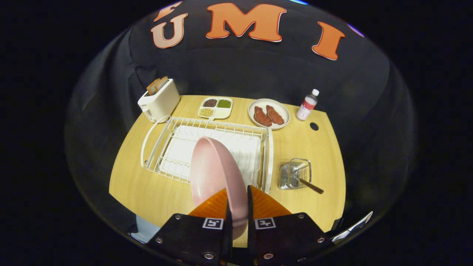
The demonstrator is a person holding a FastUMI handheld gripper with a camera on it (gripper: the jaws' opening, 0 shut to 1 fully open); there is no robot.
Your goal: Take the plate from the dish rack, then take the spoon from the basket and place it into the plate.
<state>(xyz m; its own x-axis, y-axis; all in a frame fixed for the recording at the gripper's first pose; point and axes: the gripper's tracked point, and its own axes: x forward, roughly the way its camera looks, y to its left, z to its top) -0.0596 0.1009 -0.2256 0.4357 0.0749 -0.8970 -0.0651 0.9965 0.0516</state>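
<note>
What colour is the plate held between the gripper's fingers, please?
Pale pink, seen in the gripper view: the plate is clamped by the gripper.

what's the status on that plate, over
Fingers clamped on pink plate, held on edge above the dish rack. Spoon in basket. Nothing in the way.

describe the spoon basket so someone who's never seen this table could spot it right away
Start at the white dish rack in the middle of the wooden table. Beside it, beyond the gripper that is shut on the pink plate, stands the basket. It is the one small silvery wire thing, with a dark spoon handle poking out.
</note>
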